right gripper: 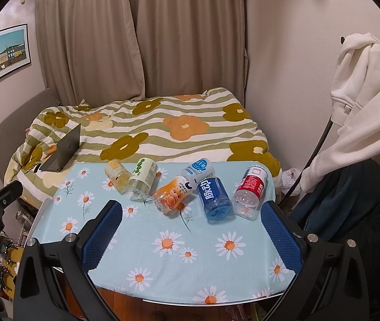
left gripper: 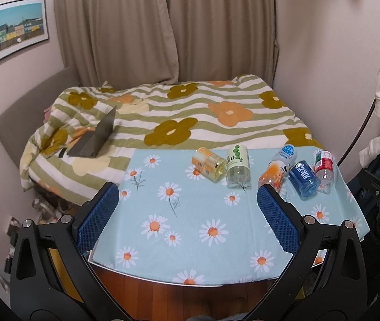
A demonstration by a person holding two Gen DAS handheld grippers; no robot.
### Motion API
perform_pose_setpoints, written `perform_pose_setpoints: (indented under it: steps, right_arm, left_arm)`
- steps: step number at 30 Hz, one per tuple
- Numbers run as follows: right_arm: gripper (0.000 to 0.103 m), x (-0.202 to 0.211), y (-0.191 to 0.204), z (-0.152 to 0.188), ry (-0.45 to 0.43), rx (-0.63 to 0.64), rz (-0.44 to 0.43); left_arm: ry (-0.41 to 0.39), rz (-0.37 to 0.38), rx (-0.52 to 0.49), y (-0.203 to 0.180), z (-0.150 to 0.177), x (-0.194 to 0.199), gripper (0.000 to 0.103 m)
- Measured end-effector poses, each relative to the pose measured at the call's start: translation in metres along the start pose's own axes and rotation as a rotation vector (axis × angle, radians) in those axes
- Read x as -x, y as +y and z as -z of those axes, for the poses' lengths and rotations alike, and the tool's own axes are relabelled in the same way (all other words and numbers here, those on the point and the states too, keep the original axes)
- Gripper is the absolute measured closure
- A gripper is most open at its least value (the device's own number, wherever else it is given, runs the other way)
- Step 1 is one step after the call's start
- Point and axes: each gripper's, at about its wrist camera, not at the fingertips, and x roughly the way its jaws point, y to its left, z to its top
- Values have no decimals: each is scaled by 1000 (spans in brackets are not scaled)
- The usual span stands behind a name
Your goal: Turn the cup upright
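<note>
Lying on their sides along the far part of the daisy-print tablecloth [right gripper: 190,275], five cut bottle cups form a loose row: yellow cup [right gripper: 117,176], green-dotted cup [right gripper: 142,178], orange cup [right gripper: 172,194], blue cup [right gripper: 215,196] and red cup [right gripper: 249,192]. A white, blue-capped piece [right gripper: 198,170] sits behind the orange cup, possibly part of it. The right gripper [right gripper: 191,211] hovers with jaws spread wide and empty; the orange, blue and red cups lie just beyond its fingertips, between the two pads. The left gripper [left gripper: 187,194] is likewise wide apart and empty, with the yellow cup [left gripper: 208,164] and green-dotted cup [left gripper: 238,168] ahead of the gap, untouched.
</note>
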Motion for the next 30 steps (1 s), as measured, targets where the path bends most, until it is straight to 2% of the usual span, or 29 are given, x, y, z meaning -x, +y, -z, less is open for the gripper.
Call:
perform_pose_setpoints:
  steps: [9,16,23,30]
  right_arm:
    - [0,2,-6,-8,2,-1,-12]
    - [0,3,-15,-23,17,6,-20]
    - [0,-15,-33,-27,57,-25,8]
    - [0,-49,-68,-30,107,-126,70]
  left_arm:
    - [20,8,-9,-9,-10,1,0]
    - [32,52,-55,-43,-40,-11,0]
    - [82,161,-179,-88,-79,-59,0]
    - [174,312,-359,-144,-111,-141,0]
